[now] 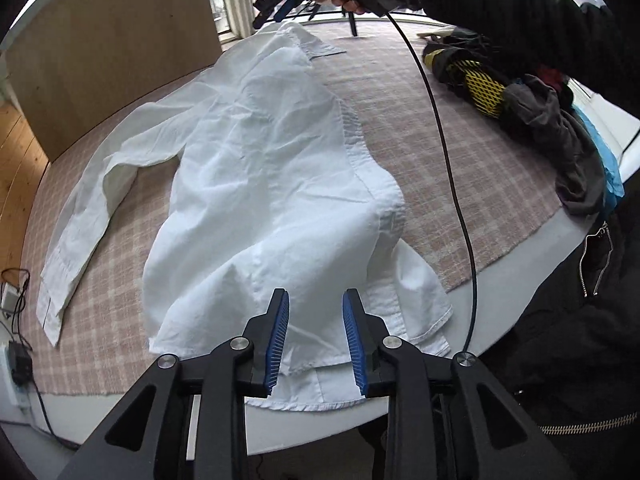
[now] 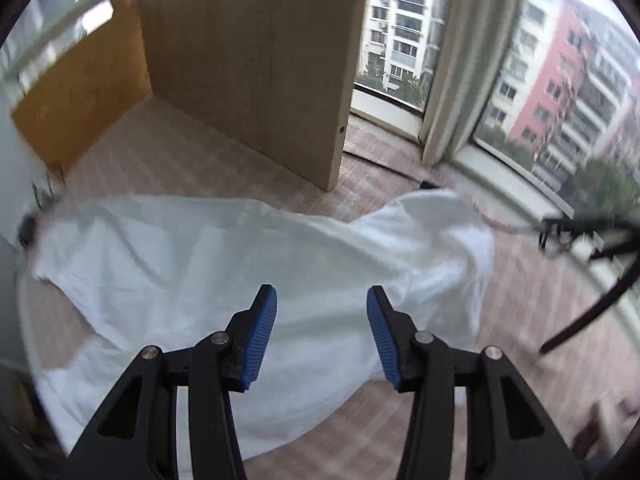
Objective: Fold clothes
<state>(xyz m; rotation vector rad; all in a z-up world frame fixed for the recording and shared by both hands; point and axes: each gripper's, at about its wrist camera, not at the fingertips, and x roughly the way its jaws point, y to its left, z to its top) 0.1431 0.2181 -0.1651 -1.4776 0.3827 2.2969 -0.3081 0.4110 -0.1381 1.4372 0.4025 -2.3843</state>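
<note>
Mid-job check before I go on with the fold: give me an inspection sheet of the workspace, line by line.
Surface: white table covered by a pink checked cloth.
Job's things: white shirt spread out and creased, one sleeve lying to the side, hem over the near edge of the cloth.
Clutter: pile of dark clothes with a yellow-and-black item, at the cloth's far side.
Grippers: left gripper open over the hem, holding nothing; right gripper open above the shirt, view blurred.
Cables: black cable hanging from the right gripper across the table; wires and adapter at the table edge.
Surroundings: wooden panel, windows, apartment blocks outside.
</note>
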